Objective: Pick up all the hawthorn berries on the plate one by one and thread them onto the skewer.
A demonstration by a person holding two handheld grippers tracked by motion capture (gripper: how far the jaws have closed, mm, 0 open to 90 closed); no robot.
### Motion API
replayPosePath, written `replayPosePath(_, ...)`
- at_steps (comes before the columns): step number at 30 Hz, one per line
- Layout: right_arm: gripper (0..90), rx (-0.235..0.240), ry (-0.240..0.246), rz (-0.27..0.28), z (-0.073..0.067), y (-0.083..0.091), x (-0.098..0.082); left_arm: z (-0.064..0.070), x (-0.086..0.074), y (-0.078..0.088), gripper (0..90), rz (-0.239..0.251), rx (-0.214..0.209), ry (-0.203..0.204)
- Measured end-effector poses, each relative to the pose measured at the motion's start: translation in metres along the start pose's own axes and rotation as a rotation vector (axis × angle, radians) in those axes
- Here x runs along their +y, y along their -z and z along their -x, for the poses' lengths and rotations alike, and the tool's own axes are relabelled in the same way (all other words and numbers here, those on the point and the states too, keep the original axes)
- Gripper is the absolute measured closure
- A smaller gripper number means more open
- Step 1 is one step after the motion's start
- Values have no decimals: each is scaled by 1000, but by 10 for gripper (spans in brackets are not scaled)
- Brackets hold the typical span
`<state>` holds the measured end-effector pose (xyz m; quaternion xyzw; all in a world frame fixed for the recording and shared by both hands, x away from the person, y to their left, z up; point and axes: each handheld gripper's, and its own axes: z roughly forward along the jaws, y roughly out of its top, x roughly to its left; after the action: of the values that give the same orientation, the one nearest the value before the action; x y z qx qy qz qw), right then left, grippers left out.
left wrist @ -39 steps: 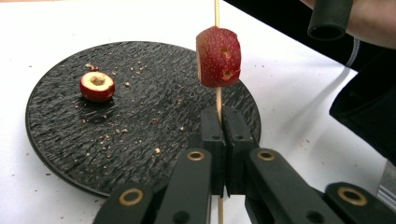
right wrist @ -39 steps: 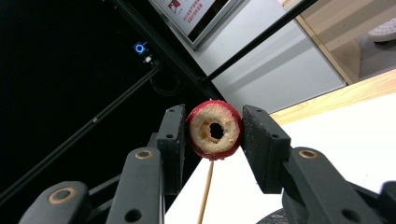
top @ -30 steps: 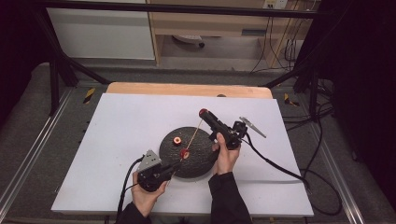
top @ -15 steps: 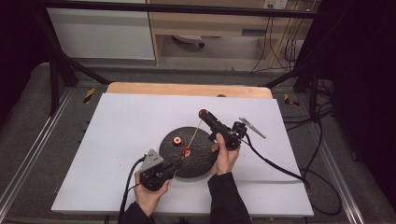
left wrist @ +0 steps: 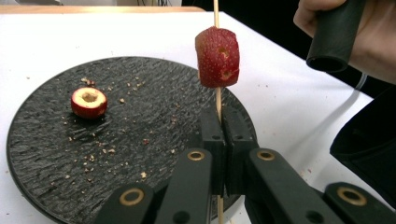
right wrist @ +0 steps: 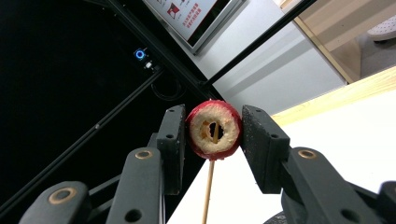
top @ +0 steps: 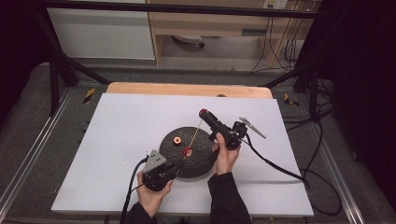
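Skewer [left wrist: 217, 100] bottom end hidden between left gripper [left wrist: 223, 135] jaws, clenched on it over plate's [top: 203, 161] near rim; stick ran up and away, slanting toward right gripper [right wrist: 211, 133], which grasped cored fruit ring [right wrist: 214, 129] at skewer top. Second fruit piece [left wrist: 217, 57] threaded mid-stick, third [left wrist: 88, 102] lay on plate. Bench [top: 121, 126] open all round plate

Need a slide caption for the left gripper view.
Left gripper clamps a skewer threaded with cored red fruit above black plate.
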<state>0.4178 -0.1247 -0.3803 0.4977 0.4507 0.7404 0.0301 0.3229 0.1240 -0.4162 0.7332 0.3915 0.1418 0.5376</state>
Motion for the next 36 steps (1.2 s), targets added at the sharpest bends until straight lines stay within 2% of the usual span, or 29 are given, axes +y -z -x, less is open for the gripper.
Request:
replayPosePath(5,618,-7,-20,10,1,-2,0,0,-1,0,885,-4,21,-4)
replayPosePath(11,618,-14,-47,-23,1,-2,-6,3,-1,-8,886,-9,29,5)
replayPosePath(22,619,-10,-4,-41,-1,2,-12,0,9,-15,886,-22,26,1)
replayPosePath(36,619,5,32,-88,-4,8,-23,-5,25,-19,886,-22,3,6)
